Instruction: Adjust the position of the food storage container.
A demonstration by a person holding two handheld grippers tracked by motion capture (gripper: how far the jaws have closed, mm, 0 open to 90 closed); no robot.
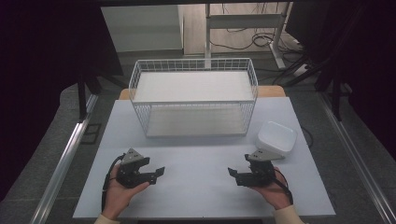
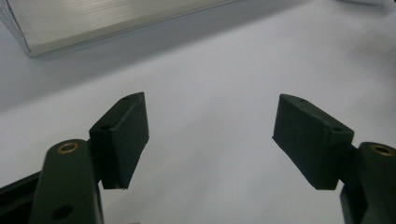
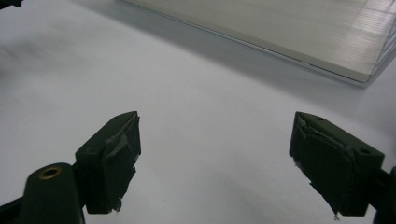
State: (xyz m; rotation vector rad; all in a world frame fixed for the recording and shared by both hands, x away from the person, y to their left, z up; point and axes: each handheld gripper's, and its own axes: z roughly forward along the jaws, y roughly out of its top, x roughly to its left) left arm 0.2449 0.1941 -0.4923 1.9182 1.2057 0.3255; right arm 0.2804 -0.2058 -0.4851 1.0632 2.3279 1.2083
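The white bowl (image 1: 277, 138) is the thing nearest the grippers: a squarish dish with rounded corners and a smooth, plain surface, its broad flat face turned up so that it looks to be lying upside down, though the high view does not settle that. It sits on the pale table (image 1: 196, 186) toward the right side, just off the front right corner of the wire basket (image 1: 194, 95) and right behind the right gripper (image 1: 233, 173), whose grey top plate overlaps the bowl's near edge in that view; whether they touch cannot be told. The basket is white, rectangular and two-tiered, with a flat pale shelf above and another at its base, standing across the far middle of the table. The right gripper lies in the person's right hand (image 1: 275, 191) with its tips turned toward the table's centre, and in the right gripper view (image 3: 215, 163) its black jaws stand wide apart with bare tabletop between them, the pad lining on both looking frayed. The left gripper (image 1: 160, 171) rests in the left hand (image 1: 119, 191), well apart from the bowl, pointing inward as well; the left gripper view (image 2: 210, 135) shows its jaws likewise spread, grasping nothing, with the basket's base edge (image 2: 93, 23) beyond.
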